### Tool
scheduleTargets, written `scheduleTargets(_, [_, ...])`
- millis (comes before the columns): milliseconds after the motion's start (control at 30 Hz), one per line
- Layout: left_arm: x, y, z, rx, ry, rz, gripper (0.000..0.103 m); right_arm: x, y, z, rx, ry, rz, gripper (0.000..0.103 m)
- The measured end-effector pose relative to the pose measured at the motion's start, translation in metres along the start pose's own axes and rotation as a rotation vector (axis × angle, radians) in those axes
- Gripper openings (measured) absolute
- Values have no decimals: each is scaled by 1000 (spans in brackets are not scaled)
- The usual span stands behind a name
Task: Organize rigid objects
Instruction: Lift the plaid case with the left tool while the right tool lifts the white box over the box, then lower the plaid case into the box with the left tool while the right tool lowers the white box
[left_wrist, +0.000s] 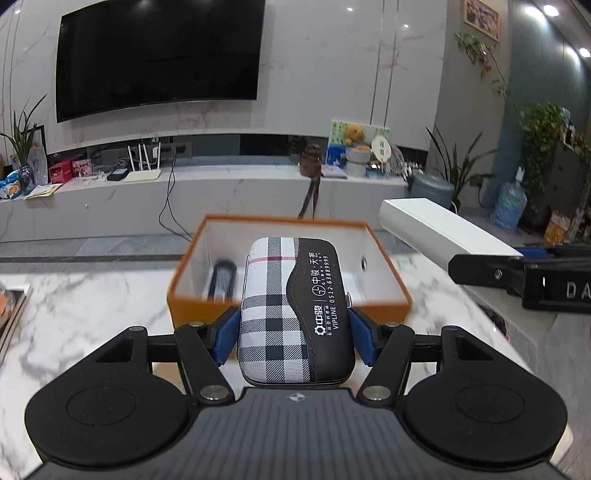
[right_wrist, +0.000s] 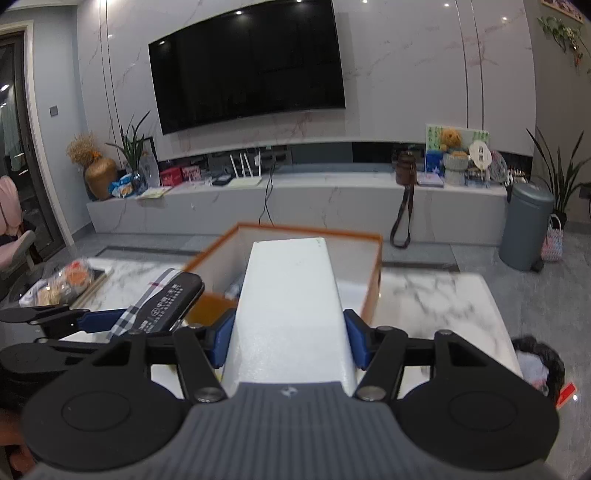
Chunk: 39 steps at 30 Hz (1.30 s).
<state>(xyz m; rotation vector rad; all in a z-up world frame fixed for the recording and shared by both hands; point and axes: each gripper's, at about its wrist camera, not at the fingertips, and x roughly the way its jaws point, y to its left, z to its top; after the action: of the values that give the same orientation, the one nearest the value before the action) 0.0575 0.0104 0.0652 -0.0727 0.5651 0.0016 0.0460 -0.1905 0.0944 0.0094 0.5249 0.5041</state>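
My left gripper (left_wrist: 293, 338) is shut on a plaid glasses case (left_wrist: 295, 306) with a black flap and white print, held above the near edge of an open orange box (left_wrist: 288, 310). A dark object (left_wrist: 222, 278) lies inside the box at the left. My right gripper (right_wrist: 290, 341) is shut on a long white box (right_wrist: 291, 302), held over the orange box (right_wrist: 373, 291) near its front. The white box also shows in the left wrist view (left_wrist: 443, 229) at the right, and the glasses case shows in the right wrist view (right_wrist: 162, 302) at the left.
The orange box stands on a white marble table (left_wrist: 92, 314). A packet of snacks (right_wrist: 62, 284) lies on a book at the table's left. A dark cloth heap (right_wrist: 539, 358) lies off the table's right edge. A TV wall, a low cabinet and a grey bin (right_wrist: 526, 225) stand behind.
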Motion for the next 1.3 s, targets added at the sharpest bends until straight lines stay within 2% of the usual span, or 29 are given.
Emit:
scheduleTargets(200, [22,17,31,-21,0,-2,72,34,7,38,-14,-33,-5,60])
scheduleTargets(500, [57,40,55,-39,59,-17,72,88,2,62,19,8,-13,60])
scheduleTargets(900, [104,48,63,1,175,-40,72,147,-7,66,34,120,-39,60])
scheduleTargets(1200, [144,56,69,4,272,-38,72,197,-24,60,61,229,-64,60])
scheduleTargets(1300, [156,55,68,33,307,-22,72,212,-31,56,74,270,-77,60])
